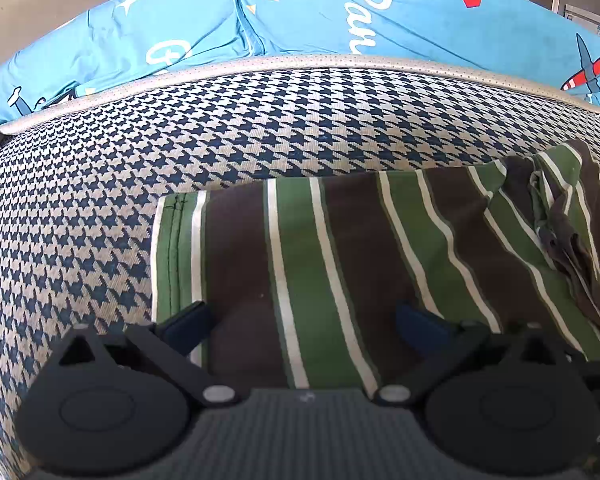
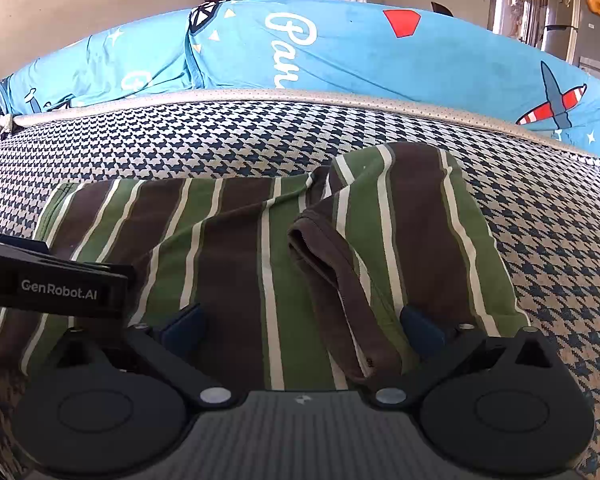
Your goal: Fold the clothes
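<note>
On the houndstooth cushion (image 1: 100,184), striped shirt (image 1: 340,264) is lying partly flattened, collar end (image 2: 332,264) bunching. Left gripper (image 1: 302,322) and right gripper (image 2: 300,326) are hovering, jaws apart, over its near edge. Judgement: pinching one layer cleanly and smoothing bunches is mattering most.

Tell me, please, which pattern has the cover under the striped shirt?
The cover has a dark blue and beige houndstooth pattern, clearest in the left wrist view.

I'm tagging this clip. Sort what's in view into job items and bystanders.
For the job:
striped shirt
its brown collar
left tool, open
right tool, open

Just there:
houndstooth mattress
blue printed bedding
fridge
</note>
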`<state>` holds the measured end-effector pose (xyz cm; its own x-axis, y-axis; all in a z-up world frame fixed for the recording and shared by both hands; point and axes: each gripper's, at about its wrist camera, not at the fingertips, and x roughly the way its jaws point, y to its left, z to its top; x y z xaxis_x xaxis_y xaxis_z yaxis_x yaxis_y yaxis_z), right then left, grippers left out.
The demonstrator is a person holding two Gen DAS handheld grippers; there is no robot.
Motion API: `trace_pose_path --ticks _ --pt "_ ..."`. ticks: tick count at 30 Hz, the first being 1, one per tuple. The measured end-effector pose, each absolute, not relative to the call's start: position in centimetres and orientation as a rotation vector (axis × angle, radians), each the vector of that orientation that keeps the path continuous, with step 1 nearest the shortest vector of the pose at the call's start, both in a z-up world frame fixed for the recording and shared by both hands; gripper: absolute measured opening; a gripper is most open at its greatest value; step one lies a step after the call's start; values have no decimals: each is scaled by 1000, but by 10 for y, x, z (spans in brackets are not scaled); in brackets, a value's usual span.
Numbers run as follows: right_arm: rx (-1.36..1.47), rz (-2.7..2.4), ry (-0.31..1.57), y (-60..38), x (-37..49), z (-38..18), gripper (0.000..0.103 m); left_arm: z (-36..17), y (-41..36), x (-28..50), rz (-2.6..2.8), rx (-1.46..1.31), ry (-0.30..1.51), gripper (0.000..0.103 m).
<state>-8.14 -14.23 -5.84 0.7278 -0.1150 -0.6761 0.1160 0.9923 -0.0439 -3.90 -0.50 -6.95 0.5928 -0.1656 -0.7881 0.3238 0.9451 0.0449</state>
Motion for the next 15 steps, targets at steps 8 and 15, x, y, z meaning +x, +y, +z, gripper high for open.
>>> trace_pose_path --ticks 8,15 --pt "-91 -57 690 -118 -92 -48 103 -55 3 -48 -287 173 907 103" --pt "-187 80 610 -86 -108 -39 100 -34 40 -50 -193 68 921 103"
